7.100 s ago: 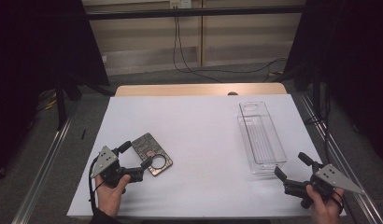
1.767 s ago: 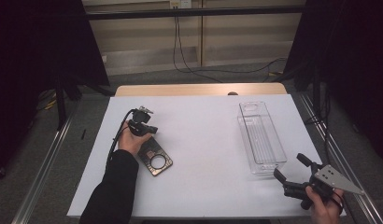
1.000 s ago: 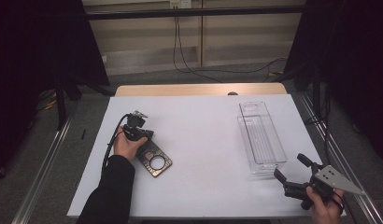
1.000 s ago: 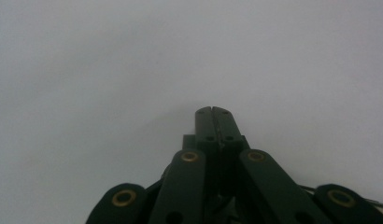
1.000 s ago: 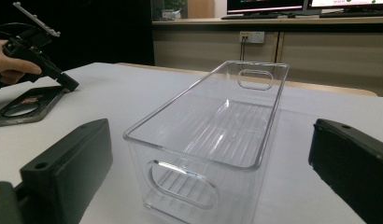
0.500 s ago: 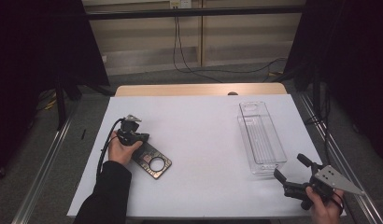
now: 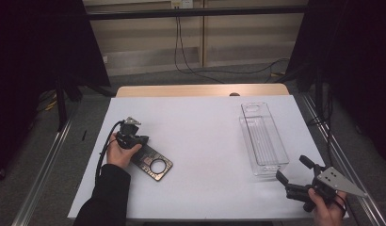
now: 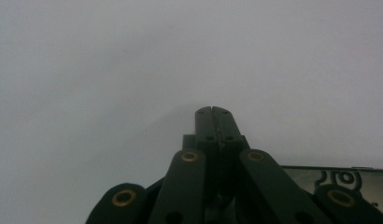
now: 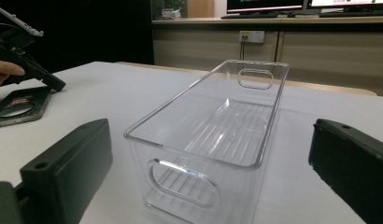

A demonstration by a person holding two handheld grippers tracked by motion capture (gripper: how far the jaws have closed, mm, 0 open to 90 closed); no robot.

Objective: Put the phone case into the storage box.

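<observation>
Resting its pinched-together jaws at the near end of the dark plate (image 7: pixel 152 162), the left gripper (image 7: pixel 140 140) holds nothing; a sideways nudge could likely skid that flat plate across the smooth tabletop (image 7: pixel 200 136). The right gripper (image 7: pixel 294 175) waits wide apart just before the clear bin (image 7: pixel 262 137), well away. Open room lies between them, though the plate sits nearer the left edge.
</observation>
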